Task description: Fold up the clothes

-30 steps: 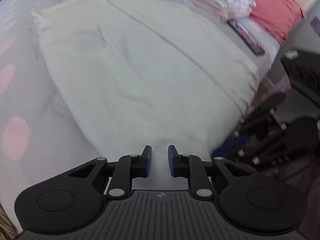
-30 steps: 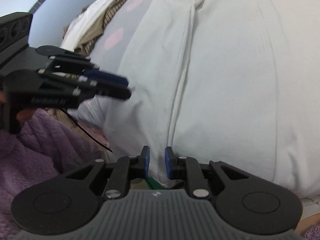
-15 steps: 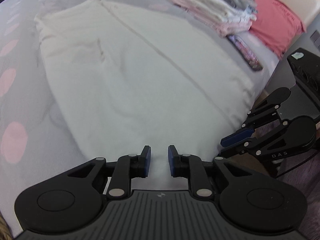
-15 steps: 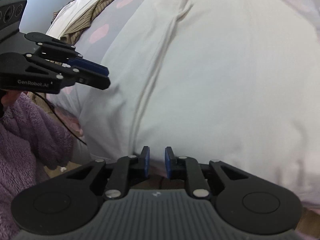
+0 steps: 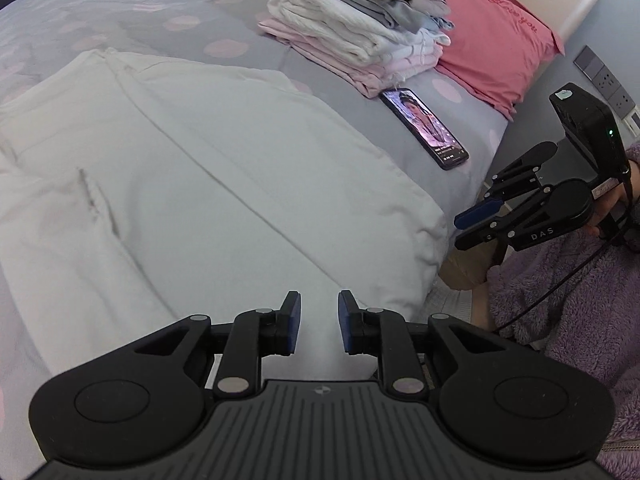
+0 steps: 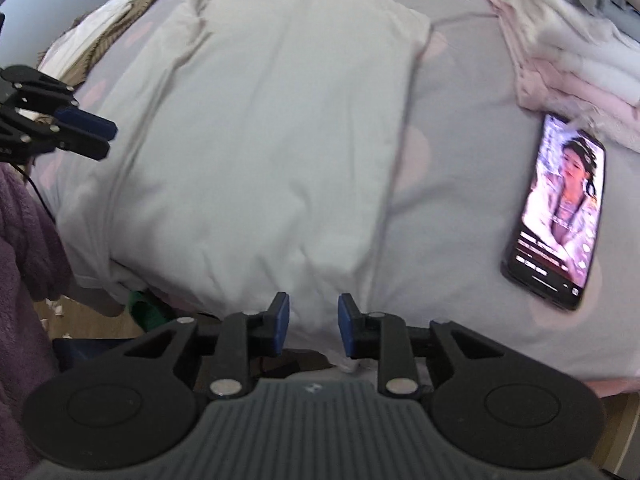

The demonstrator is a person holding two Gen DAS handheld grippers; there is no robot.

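Bed [image 5: 224,12] with grey, pink-dotted cover carries everything; landmark is the white garment [image 5: 208,184], spread flat across the bed, its near edge hanging at the bed's side. Beyond the garment's far right corner: stack of folded clothes [image 5: 352,36], phone [image 5: 424,128] lit just beside the stack, pink pillow [image 5: 488,28] behind it. Left tool [image 5: 319,330] hovers over the garment's near edge, jaws opening, nothing pinched between the pads. Right tool [image 6: 309,326] sits at the same near edge toward the phone side, jaws also opening, cloth visible behind the gap but not gripped; both released. Judgement: one fold looks laid down, a long crease runs the length of the garment, so we're between folds, repositioning. Next move likely needs both tools down on the near edge or corners, a clean pinch through all layers, then a carry over toward the far end. Keep the swing clear of the phone.
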